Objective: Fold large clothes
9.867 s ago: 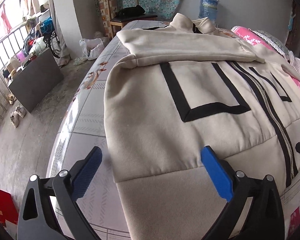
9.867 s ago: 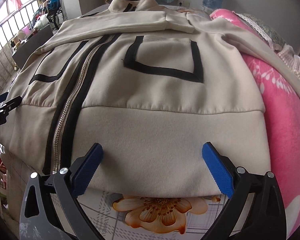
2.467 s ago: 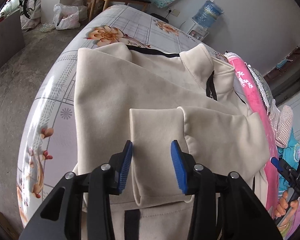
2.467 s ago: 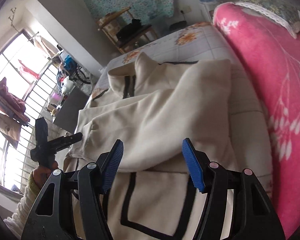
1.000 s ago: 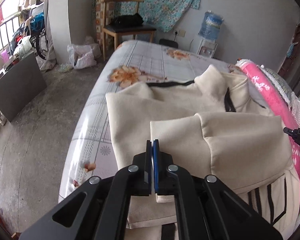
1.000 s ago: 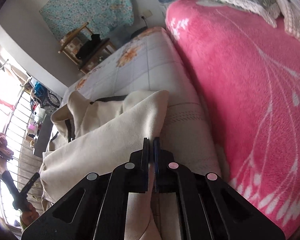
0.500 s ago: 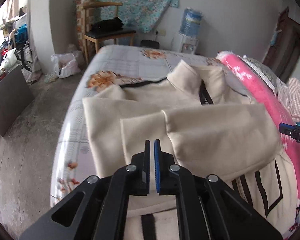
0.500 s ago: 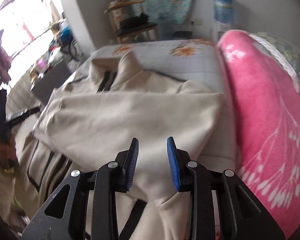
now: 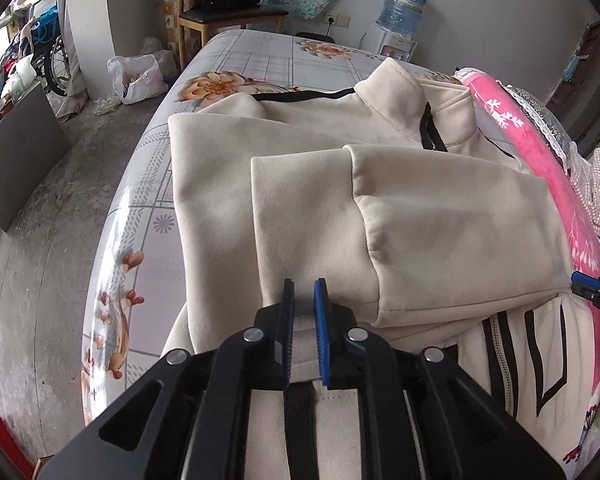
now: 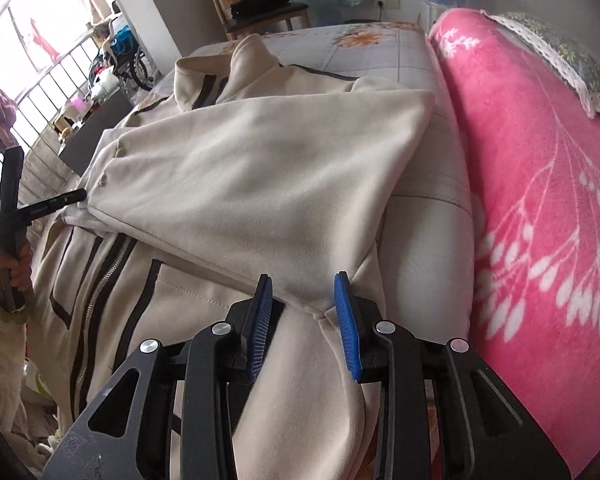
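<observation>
Cream zip-front fleece jacket with black stripes (image 9: 440,224) lies ahead on floral-print bed (image 9: 140,216), long axis away from me. Left gripper (image 9: 304,300) jaws opening at sleeve cuff; right gripper (image 10: 302,300) jaws opening, folded edge between, unpinched. Both equally near.

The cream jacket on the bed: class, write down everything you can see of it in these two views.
The cream jacket looks like soft fleece, with black stripe trim and a metal front zip. It lies front-up on the floral bedsheet, stand-up collar at the far end, beside a pink blanket. Both sleeves are folded across the chest, one over the other. The left gripper and right gripper are at the sleeve's near edge, jaws opening, with fabric showing in each gap and the pads not pressing it.
</observation>
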Motion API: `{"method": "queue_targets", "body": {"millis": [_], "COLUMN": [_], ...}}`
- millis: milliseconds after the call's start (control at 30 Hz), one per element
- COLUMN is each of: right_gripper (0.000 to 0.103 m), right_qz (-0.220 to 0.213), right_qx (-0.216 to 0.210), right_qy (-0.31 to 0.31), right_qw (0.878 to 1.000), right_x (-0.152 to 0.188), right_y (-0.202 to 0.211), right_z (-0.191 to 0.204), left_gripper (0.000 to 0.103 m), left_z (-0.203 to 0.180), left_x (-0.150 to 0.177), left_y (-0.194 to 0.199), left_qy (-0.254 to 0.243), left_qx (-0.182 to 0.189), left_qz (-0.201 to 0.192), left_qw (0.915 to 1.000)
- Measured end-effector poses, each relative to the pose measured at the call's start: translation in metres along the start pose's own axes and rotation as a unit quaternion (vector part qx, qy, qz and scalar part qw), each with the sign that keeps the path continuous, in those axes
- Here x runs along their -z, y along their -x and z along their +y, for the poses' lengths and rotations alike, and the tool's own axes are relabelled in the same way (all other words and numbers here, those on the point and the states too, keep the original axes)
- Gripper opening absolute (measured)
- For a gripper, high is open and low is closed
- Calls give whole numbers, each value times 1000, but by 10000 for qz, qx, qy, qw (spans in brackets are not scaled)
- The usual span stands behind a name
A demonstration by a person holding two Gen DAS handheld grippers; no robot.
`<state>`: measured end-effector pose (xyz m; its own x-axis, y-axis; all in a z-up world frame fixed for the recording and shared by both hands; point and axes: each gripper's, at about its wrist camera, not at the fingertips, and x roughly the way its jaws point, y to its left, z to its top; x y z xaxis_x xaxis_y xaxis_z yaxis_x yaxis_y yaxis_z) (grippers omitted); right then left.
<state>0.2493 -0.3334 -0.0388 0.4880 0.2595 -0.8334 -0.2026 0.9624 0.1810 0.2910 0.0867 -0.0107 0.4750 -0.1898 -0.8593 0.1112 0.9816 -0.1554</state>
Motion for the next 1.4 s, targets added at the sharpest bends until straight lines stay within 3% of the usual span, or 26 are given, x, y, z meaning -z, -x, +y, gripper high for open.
{"method": "queue_targets", "body": {"millis": [167, 300, 567, 633, 800, 1067, 1233, 1400], "right_gripper": [38, 49, 66, 71, 72, 82, 82, 82], "right_qz": [-171, -298, -357, -360, -208, -438, -316, -182], "right_qx": [187, 245, 293, 347, 549, 906, 782, 531], "right_qy": [-117, -88, -93, -123, -163, -232, -787, -1320], "right_qw": [9996, 9992, 9989, 9987, 9981, 9947, 9933, 9897], "right_x": [23, 53, 112, 127, 155, 164, 171, 180], "right_y": [33, 57, 72, 71, 59, 80, 81, 78], "right_z": [11, 28, 68, 74, 83, 91, 74, 64], "left_gripper": [33, 51, 64, 64, 65, 66, 66, 66], "left_z": [-4, -4, -11, -9, -6, 8, 29, 34], "left_x": [19, 51, 129, 147, 178, 201, 218, 232], "left_y": [38, 67, 91, 94, 95, 113, 114, 119], "left_qy": [-100, -113, -133, 1, 39, 73, 543, 653], "left_qx": [-11, -18, -435, -399, -646, -925, -595, -335], "left_qz": [-148, -241, -285, -304, -294, -446, -380, -594], "left_qw": [9998, 9996, 9986, 9987, 9975, 9947, 9960, 9955]}}
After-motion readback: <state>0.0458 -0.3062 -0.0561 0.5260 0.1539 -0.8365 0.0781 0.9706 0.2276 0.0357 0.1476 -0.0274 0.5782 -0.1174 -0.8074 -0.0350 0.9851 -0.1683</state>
